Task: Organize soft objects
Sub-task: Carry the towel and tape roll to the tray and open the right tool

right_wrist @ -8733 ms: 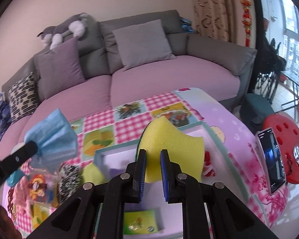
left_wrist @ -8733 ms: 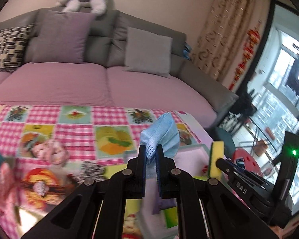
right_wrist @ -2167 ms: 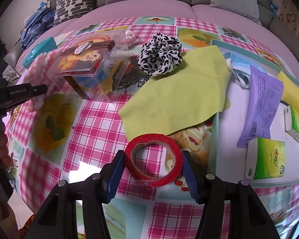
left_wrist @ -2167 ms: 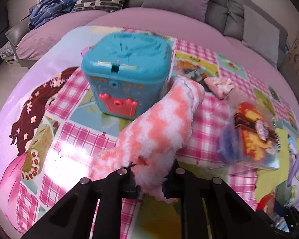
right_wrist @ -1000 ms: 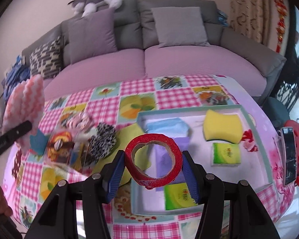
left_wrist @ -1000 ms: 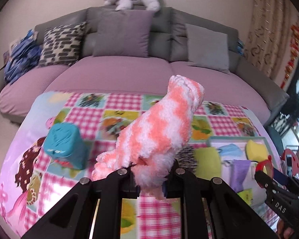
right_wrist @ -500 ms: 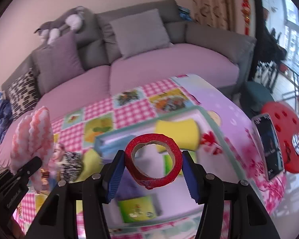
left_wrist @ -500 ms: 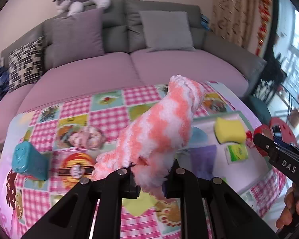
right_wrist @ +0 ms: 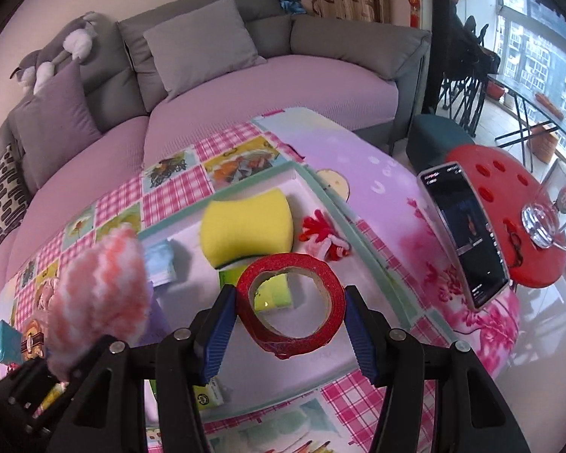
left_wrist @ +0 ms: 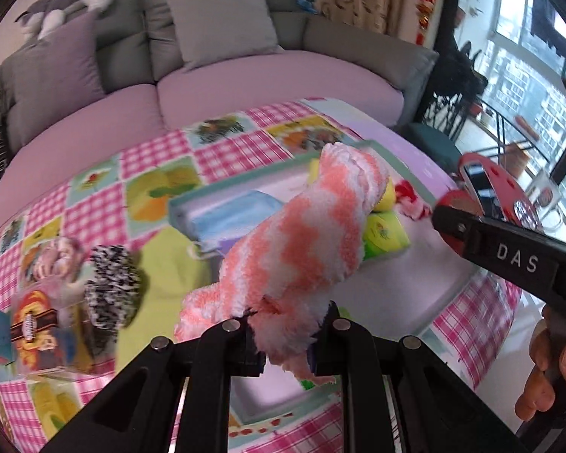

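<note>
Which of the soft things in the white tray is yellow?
The yellow sponge near the tray's far edge. The blue cloth beside it is pale blue, and the small knotted rope toy is red and white.

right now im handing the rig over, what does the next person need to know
Left gripper: jaws shut on the fuzzy pink sock, held above the tray.
Right gripper: jaws shut on the red tape roll, also over the tray.
Already in the tray: yellow sponge, blue cloth, green packet.
Left out on the table: yellow-green cloth, spotted scrunchie.

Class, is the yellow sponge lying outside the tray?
No. The yellow sponge lies inside the tray, near its far rim.
</note>
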A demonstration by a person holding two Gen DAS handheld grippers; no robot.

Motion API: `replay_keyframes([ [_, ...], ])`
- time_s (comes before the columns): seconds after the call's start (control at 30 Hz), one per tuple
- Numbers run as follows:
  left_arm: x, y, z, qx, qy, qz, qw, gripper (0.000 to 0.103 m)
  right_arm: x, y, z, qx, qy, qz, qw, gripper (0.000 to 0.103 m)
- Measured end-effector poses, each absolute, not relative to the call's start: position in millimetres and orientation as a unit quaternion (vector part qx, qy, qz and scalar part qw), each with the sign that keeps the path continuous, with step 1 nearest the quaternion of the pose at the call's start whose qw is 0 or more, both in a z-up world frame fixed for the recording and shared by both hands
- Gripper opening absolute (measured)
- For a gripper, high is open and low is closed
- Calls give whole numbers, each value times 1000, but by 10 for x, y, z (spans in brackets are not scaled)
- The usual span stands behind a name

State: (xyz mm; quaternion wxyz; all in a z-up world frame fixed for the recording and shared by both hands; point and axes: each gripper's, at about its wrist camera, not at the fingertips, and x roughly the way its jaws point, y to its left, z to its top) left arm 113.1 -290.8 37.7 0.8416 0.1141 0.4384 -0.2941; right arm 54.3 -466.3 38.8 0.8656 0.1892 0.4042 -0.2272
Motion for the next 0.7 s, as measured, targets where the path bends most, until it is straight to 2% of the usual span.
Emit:
replay_keyframes([
  [0.57,1230,-3006,80,95,464,-319,821,18,790,-4528,-70,166,456,-209,849,60],
  [0.7,1245,-3024,43,92,472,-321,816,22,802,-4541,-144,168,466,-208,843,60],
])
